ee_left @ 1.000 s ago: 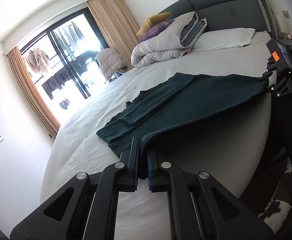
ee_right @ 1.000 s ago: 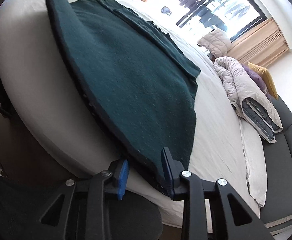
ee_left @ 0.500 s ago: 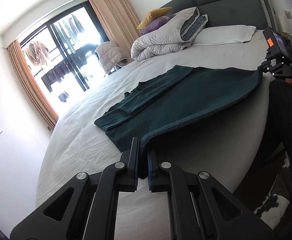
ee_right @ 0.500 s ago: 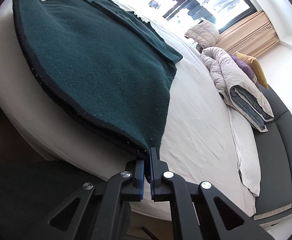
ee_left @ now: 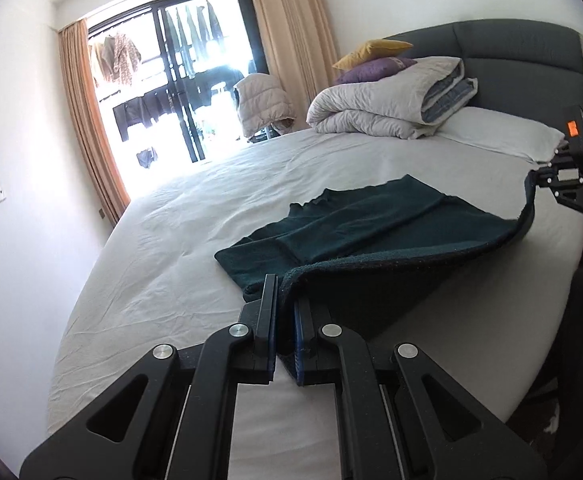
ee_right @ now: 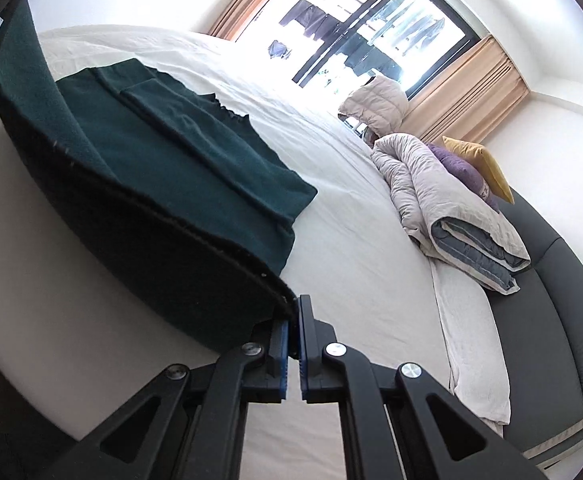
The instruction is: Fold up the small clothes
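Garment (ee_left: 371,228): dark green; far part lay flat on the bed (ee_left: 195,216), near edge was lifted clear of the sheet.
Left gripper (ee_left: 284,312): jaws were clamped on the garment's near left corner.
Right gripper (ee_right: 294,332): jaws were clamped on the garment's near right corner; also seen at the right of the left view (ee_left: 571,184).
Near edge: hung in a sagging curve between both grippers.
Duvet (ee_left: 391,104): folded, at the far end near the headboard (ee_left: 531,56).
Pillow (ee_left: 503,132): lay just right of the duvet.
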